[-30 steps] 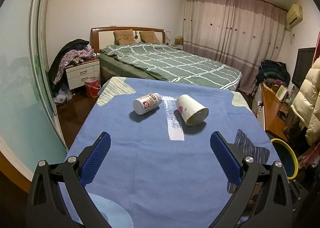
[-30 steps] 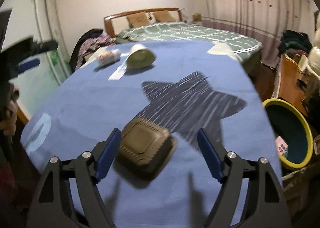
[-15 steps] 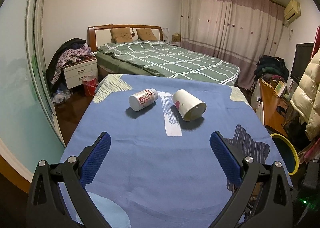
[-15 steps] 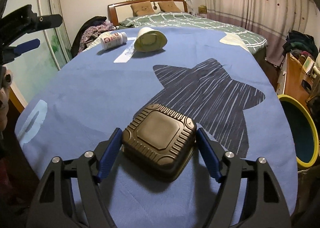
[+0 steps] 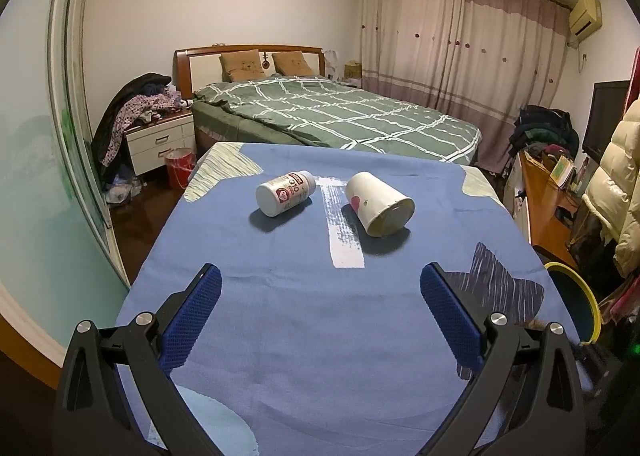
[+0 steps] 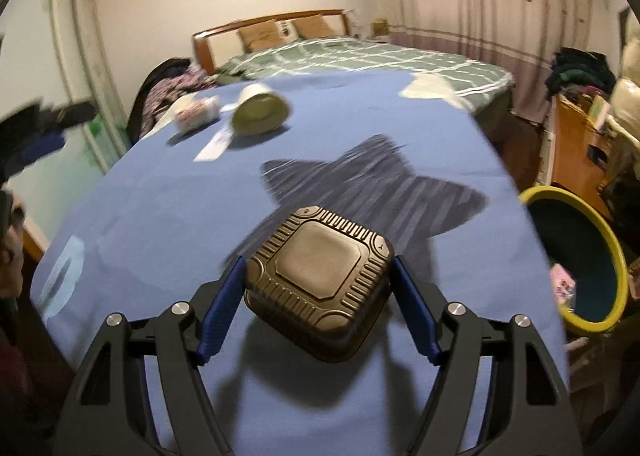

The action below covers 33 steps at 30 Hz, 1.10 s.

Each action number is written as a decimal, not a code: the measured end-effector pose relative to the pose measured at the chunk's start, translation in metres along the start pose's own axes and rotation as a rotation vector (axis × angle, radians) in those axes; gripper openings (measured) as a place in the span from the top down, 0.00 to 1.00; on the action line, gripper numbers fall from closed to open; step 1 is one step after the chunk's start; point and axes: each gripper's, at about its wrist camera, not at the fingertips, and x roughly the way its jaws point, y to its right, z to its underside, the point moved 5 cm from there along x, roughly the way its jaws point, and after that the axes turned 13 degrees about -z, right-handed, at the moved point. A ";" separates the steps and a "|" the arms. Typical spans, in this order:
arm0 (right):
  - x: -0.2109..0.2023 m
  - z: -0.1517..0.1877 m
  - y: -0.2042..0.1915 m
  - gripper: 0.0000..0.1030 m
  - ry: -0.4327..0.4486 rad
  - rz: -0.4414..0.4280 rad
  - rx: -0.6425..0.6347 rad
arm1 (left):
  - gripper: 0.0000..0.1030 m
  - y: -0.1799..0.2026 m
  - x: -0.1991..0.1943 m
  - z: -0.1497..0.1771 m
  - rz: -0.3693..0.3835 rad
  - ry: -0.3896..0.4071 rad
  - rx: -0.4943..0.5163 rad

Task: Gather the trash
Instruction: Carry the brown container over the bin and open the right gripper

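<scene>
My right gripper (image 6: 316, 280) is shut on a dark brown plastic food box (image 6: 318, 280) and holds it tilted, lifted off the blue tablecloth (image 6: 160, 224), its shadow below it. A white pill bottle (image 5: 285, 193) and a white paper cup (image 5: 378, 209) lie on their sides at the far part of the table; both also show blurred in the right wrist view, the bottle (image 6: 198, 114) left of the cup (image 6: 260, 114). My left gripper (image 5: 320, 296) is open and empty, above the cloth well short of the bottle and cup.
A yellow-rimmed bin (image 6: 576, 260) stands on the floor right of the table, also seen in the left wrist view (image 5: 576, 298). A green bed (image 5: 332, 116) lies beyond the table. A wooden desk (image 5: 544, 200) and clothes are at the right, a nightstand (image 5: 160, 144) at the left.
My right gripper has closed on the brown box and lifted it off the cloth. The left gripper has stayed open and drifted only slightly.
</scene>
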 end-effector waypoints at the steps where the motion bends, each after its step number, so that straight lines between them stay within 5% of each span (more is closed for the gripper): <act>1: -0.005 -0.003 0.012 0.33 0.013 0.018 0.021 | 0.05 0.002 0.001 0.000 0.000 -0.002 0.003; 10: -0.058 -0.018 0.131 0.32 0.117 0.241 0.203 | 0.05 0.018 0.011 0.003 0.004 -0.022 0.034; 16: -0.066 -0.016 0.196 0.32 0.110 0.349 0.290 | 0.05 0.037 0.018 0.004 0.012 -0.038 0.071; 29: -0.051 -0.021 0.242 0.31 0.106 0.414 0.343 | 0.05 0.084 0.042 -0.004 0.029 -0.052 0.127; 33: -0.049 -0.023 0.246 0.22 0.101 0.420 0.344 | 0.05 0.096 0.054 -0.006 0.025 -0.064 0.133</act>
